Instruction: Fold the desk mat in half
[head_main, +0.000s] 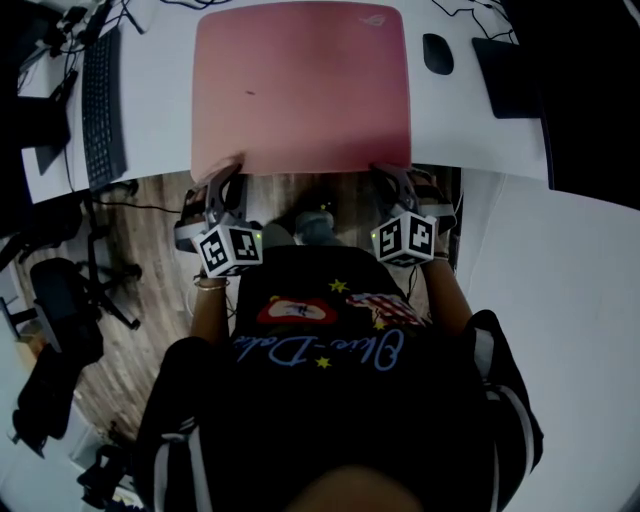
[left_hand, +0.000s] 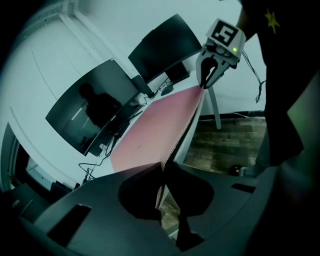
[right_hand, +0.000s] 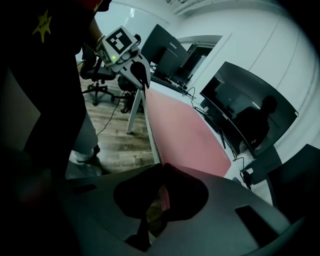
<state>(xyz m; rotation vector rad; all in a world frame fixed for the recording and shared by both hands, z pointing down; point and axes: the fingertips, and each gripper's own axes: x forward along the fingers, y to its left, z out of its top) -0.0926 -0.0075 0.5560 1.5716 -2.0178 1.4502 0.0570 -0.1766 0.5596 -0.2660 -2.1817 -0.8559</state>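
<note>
Gripping near corners of the pink desk mat (head_main: 300, 90), jaws clamped: left hand-held gripper (head_main: 226, 174) and right hand-held gripper (head_main: 386, 173).

Pink desk mat (head_main: 300, 85); white desk (head_main: 160, 90); black keyboard (head_main: 102, 105); wood-grain floor (head_main: 160, 275).

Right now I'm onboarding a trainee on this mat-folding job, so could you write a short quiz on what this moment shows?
1. True or false: the pink desk mat is already folded in half.
2. Where on the mat are the left gripper and right gripper shut? A) its near edge, one at each corner B) its far edge C) its middle
3. In the head view, what lies on the white desk left of the mat?
Key: 1 false, it lies spread open; 2 A; 3 a black keyboard.
</note>
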